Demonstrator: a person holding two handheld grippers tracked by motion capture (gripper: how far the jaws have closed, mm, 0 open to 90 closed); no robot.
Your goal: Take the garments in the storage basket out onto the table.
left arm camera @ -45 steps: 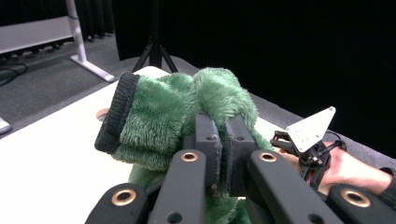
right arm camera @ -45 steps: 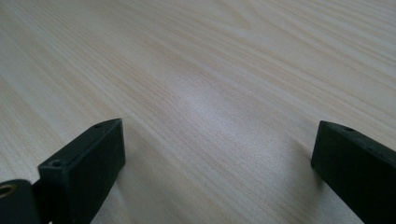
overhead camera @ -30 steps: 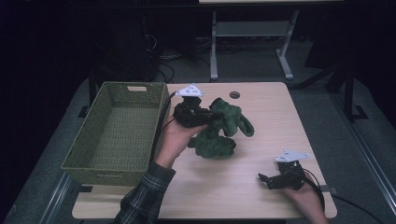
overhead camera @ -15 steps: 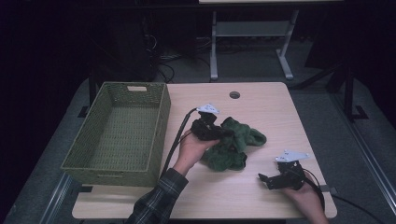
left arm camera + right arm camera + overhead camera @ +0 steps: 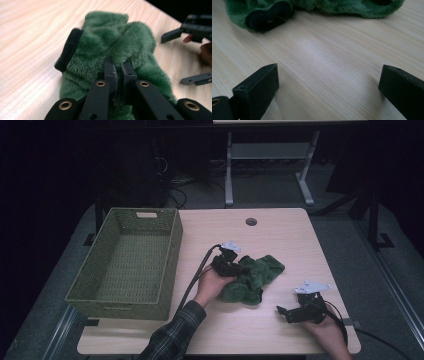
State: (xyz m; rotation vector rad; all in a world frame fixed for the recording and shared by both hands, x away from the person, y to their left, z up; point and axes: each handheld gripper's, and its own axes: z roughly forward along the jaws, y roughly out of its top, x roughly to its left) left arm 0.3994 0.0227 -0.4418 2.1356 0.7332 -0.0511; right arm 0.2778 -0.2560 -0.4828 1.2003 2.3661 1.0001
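Note:
A fuzzy green plush item [image 5: 257, 275] lies bunched near the middle of the wooden table [image 5: 280, 235]. My left gripper [image 5: 230, 267] sits at its left side, shut on a fold of the green fur [image 5: 100, 47], with its jaws [image 5: 118, 66] pinched close together. A black cuff [image 5: 68, 50] sticks out of the plush. My right gripper [image 5: 282, 312] rests near the table's front right, open, with bare wood between its jaws [image 5: 329, 75]. The plush [image 5: 342, 6] and its black cuff [image 5: 268, 16] lie just beyond it.
A green woven basket [image 5: 170, 250] stands at the table's left side, with nothing visible inside. A round cable hole [image 5: 251, 221] is at the back middle. Beyond the table, a dark floor holds cables and a metal frame [image 5: 270, 150].
My left gripper has carried the plush from beside the basket toward the front right, and the plush is now more bunched. The right gripper has stayed put.

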